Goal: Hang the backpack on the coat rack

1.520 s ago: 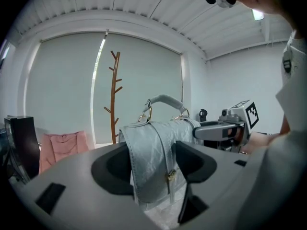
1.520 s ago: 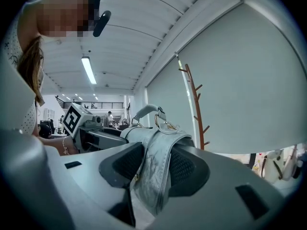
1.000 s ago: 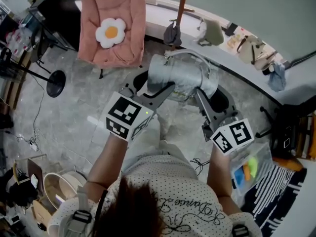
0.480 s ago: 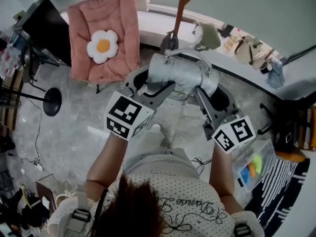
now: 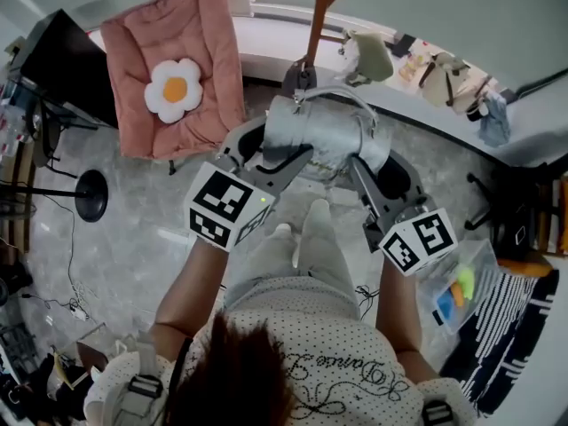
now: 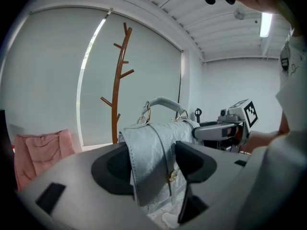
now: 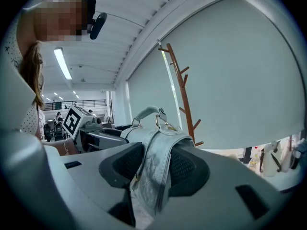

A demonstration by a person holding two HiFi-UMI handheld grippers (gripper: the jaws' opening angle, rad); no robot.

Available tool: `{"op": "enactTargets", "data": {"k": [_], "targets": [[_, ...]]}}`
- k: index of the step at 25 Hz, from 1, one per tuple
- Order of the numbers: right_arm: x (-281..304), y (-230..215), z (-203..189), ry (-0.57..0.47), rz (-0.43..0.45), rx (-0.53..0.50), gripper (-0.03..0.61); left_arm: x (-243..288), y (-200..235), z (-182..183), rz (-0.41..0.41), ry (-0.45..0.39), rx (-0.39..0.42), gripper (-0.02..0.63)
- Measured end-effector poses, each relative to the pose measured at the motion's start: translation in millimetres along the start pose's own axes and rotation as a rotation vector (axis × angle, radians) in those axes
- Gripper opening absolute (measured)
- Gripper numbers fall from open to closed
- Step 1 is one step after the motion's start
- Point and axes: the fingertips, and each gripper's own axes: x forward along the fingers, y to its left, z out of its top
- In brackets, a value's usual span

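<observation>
A silver-grey backpack [image 5: 321, 137] with a curved top handle [image 6: 161, 102] hangs in the air between both grippers. My left gripper [image 6: 152, 163] is shut on its left side, my right gripper [image 7: 152, 166] on its right side [image 7: 154, 166]. The brown wooden coat rack [image 5: 318, 16] stands just beyond the backpack by the window ledge. Its branched pole [image 6: 118, 80] rises behind the bag in the left gripper view, and the same rack [image 7: 181, 92] stands past the bag in the right gripper view. Nothing hangs on its visible pegs.
A pink cushioned chair [image 5: 173, 69] with a flower pillow stands to the left of the rack. Small bags and figures [image 5: 444, 78] line the white window ledge [image 5: 266, 41]. A black stand base [image 5: 91, 195] sits at the left, a clear plastic bin [image 5: 457, 293] at the right.
Carrying the backpack in both grippers, I have walked towards the coat rack. The chair and floor have slid left and down in the head view; the grip is unchanged.
</observation>
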Motion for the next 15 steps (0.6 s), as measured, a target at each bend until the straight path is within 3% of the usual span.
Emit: {"op": "enactTargets", "data": {"k": [7,15], "targets": [[39,-36,-1,0.033,0.056,0.007,0.170,33,33,-1,0.048,0.017,-0.030,0.267],[83,-107,13,0.059,0.150,-0.003,0.170,96,69,12,0.128,0.040,-0.064,0.267]]}}
